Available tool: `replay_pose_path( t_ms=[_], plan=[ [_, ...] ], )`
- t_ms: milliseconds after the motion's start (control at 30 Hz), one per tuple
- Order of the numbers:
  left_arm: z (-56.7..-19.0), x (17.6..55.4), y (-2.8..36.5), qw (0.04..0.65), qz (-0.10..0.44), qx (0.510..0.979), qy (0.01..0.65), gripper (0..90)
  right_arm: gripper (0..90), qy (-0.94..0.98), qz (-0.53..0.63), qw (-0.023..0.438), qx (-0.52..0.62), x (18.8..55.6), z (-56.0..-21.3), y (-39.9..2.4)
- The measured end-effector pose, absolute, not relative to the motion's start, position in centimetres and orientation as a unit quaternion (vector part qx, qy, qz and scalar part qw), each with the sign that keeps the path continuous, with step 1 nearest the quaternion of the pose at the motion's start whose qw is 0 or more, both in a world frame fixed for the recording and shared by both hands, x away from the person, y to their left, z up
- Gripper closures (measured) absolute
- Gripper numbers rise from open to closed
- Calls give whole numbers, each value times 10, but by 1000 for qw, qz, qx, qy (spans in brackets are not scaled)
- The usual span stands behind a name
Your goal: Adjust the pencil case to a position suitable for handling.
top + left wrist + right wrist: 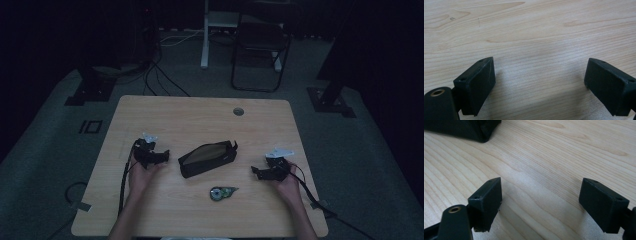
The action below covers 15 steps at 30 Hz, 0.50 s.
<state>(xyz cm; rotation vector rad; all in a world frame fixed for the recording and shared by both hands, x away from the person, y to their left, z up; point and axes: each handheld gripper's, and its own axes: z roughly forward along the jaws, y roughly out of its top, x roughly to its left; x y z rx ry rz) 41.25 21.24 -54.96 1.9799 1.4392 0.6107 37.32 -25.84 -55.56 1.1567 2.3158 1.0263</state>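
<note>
Both jaw pairs spread wide, left gripper (pixel 161 156) and right gripper (pixel 257 171) should approach the open pouch (pixel 208 158) squarely, low over the tabletop (pixel 200 115).

1. Light wood table (pixel 165 110), rounded corners, small round grommet hole (pixel 238 111) near far edge.
2. Black pencil pouch (pixel 208 158) lies mid-table, unzipped, tan lining showing.
3. Small green correction-tape dispenser (pixel 222 192) lies near pouch, on the person's side, apart from it.

One black pouch (pixel 208 158), one tape dispenser (pixel 222 192), and two hand-held grippers (pixel 161 157) (pixel 258 172).
</note>
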Motion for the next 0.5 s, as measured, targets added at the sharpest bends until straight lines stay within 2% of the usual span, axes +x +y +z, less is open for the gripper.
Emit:
replay_pose_path(
  t_ms=[100, 300, 367, 400, 467, 500],
  plan=[
    [-549, 412, 214, 305, 230, 749, 540, 111, 186, 819, 363, 177, 407, 373, -556, -259],
    [-545, 409, 217, 299, 224, 753, 541, 216, 187, 819, 364, 176, 407, 374, -556, -259],
    [-543, 406, 216, 293, 221, 753, 547, 235, 224, 817, 360, 178, 413, 374, -555, -258],
    [-543, 406, 216, 293, 221, 753, 547, 264, 224, 817, 360, 178, 413, 374, -555, -258],
    [-541, 402, 216, 296, 215, 758, 539, 345, 303, 815, 357, 174, 422, 372, -552, -257],
    [-541, 399, 216, 306, 213, 757, 536, 345, 303, 815, 357, 174, 422, 372, -552, -257]
  ],
)
